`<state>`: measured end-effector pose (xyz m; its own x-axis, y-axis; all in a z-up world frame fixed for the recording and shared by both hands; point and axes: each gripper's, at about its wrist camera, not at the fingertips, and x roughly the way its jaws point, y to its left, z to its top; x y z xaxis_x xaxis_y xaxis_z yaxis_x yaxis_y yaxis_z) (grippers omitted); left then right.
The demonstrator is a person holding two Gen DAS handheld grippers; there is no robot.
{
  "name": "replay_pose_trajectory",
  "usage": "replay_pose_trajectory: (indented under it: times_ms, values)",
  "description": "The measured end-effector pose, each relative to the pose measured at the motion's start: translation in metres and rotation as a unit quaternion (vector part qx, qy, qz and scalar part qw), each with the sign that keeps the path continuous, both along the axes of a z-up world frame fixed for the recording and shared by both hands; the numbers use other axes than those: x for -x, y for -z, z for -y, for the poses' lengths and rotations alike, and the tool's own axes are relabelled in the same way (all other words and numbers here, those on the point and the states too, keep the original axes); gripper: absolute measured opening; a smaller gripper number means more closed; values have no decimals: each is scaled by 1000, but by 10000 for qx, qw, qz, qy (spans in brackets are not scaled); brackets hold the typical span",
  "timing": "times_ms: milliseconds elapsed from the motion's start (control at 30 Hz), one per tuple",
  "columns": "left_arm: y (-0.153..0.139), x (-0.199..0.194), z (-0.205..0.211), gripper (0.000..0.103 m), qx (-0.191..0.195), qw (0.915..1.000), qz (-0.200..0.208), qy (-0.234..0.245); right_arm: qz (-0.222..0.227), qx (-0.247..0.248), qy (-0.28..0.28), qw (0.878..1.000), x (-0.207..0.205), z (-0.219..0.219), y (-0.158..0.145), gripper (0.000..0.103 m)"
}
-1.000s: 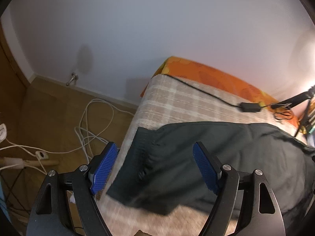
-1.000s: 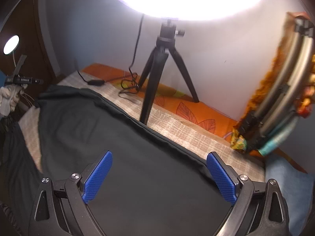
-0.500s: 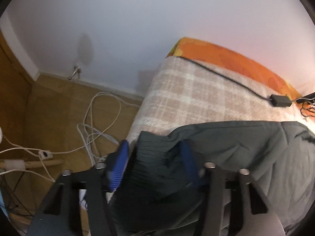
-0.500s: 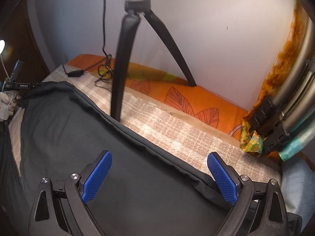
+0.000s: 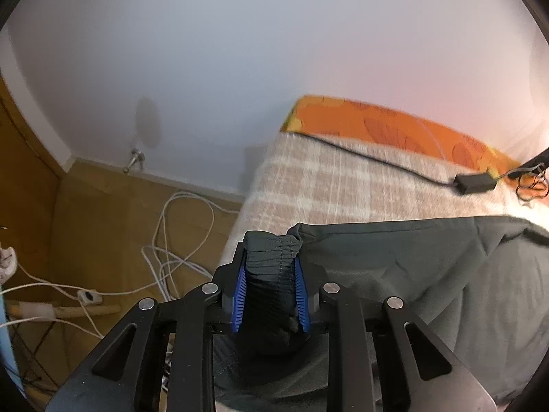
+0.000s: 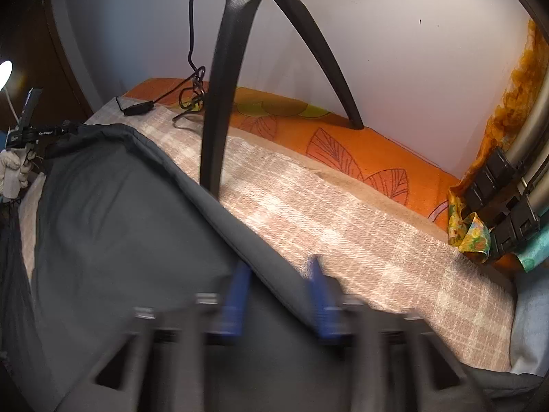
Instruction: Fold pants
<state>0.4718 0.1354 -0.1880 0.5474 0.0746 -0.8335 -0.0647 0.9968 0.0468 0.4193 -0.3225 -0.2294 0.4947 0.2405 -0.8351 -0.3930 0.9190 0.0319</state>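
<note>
Dark grey pants [image 5: 429, 267] lie spread on a checked beige blanket [image 5: 329, 189] on a bed. My left gripper [image 5: 271, 295] is shut on the pants' gathered elastic waistband [image 5: 272, 250] at the bed's left edge. In the right wrist view the pants [image 6: 113, 213] fill the lower left, and their far edge runs diagonally. My right gripper [image 6: 278, 298] is blurred by motion. Its blue pads [image 6: 319, 295] stand partly closed on either side of that far edge, with a gap still between them.
A black tripod [image 6: 219, 86] stands on the bed behind the pants. A black cable with an adapter [image 5: 473, 182] lies on the blanket. An orange leaf-print sheet [image 6: 343, 144] runs along the wall. White cables [image 5: 178, 240] lie on the wooden floor to the left.
My left gripper has closed on the waistband and lifted it. My right gripper has moved down to the pants' far edge and its jaws have narrowed from wide open.
</note>
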Motion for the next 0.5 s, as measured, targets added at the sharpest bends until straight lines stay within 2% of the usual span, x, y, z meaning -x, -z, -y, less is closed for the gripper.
replay_pose_trajectory:
  times_ms: [33,133,300,500]
  values:
    - [-5,2,-2,22,27,10000,63,-7,-17,28,-16,10000,2,-2,-2,8]
    - [-17,5,-9,22,127,9997,198,-27,130,241,-181,9995,13,-14,-8,2]
    - [-39,22,-15,22,158,9991,389,46,386,142,-138,9991,37,-14,-35,0]
    - [-71,60,-22,22,223,9974,659,166,721,9,-193,9972,77,-10,-82,0]
